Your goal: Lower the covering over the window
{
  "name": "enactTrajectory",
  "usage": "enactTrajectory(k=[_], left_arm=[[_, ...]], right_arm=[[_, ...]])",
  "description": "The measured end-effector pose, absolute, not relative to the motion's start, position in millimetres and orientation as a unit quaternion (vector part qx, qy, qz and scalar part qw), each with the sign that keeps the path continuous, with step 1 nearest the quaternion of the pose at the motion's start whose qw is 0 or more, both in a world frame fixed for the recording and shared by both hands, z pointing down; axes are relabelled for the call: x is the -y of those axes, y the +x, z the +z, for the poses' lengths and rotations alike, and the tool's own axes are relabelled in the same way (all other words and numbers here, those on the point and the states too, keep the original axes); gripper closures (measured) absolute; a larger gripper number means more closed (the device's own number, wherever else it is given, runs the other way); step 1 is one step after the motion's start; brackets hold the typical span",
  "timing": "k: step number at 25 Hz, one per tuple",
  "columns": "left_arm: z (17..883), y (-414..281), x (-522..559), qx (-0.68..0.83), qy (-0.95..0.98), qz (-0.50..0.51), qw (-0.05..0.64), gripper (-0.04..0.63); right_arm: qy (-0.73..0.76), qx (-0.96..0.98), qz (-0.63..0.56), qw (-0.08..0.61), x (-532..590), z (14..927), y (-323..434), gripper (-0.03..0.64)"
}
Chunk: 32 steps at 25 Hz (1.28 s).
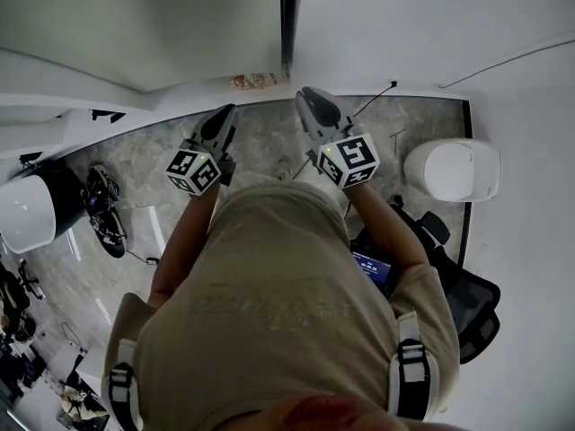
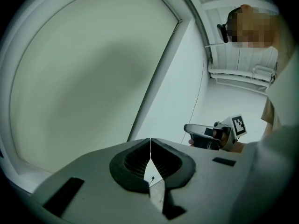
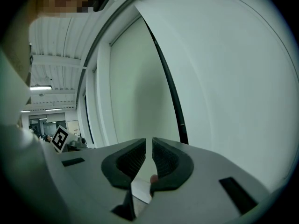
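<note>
Head view: left gripper (image 1: 228, 109), right gripper (image 1: 310, 93) bear square markers (image 1: 193, 171)

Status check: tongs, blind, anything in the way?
Left tongs shut, empty. Right tongs a slit apart, empty. Blind down across all that shows. Nothing between tongs and blind.

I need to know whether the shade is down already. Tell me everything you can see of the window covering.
The window covering is a pale grey-green shade, smooth and matte like fabric, hanging flat beside a pale side frame. In the left gripper view it fills the visible pane down to the white ledge at lower left; no bare glass shows. No slats, pattern or folds appear. Nothing is seen touching it.
</note>
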<state>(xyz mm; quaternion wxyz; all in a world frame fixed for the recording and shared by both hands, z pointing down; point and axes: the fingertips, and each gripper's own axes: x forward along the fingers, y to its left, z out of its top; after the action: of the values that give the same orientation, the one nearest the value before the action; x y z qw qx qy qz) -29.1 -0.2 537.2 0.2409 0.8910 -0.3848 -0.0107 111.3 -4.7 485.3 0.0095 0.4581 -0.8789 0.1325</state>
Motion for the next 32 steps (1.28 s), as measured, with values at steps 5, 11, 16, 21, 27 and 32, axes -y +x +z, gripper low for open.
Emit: enactTrajectory(k=[5,11,16,21,27,32], left_arm=[[531.1,-28.7,3.3,0.386,0.891,-0.017,0.238,0.577],[530.9,-47.0,14.1,0.379,0.893,-0.022,0.242,0.577],[525.0,-82.6,30.3,0.367,0.898,-0.019,0.242,0.577],[517.8,-122.2,46.1,0.354,0.905,-0.009,0.238,0.577],[518.3,-170.9,61.7,0.333,0.913,-0.007,0.236,0.577],[523.3,-200.8,67.0,0.315,0.92,-0.002,0.234,0.577]], right_arm=[[0.46,0.878,0.132,0.007,8.2,481.6,112.8,0.586],[0.464,0.877,0.129,0.012,19.4,479.7,91.5,0.586],[0.475,0.87,0.132,0.012,32.6,473.9,56.6,0.586],[0.484,0.866,0.126,0.012,39.6,464.4,19.1,0.586],[0.501,0.856,0.126,0.012,50.7,467.7,-31.3,0.586],[0.522,0.844,0.118,0.012,58.9,472.3,-59.8,0.586]])
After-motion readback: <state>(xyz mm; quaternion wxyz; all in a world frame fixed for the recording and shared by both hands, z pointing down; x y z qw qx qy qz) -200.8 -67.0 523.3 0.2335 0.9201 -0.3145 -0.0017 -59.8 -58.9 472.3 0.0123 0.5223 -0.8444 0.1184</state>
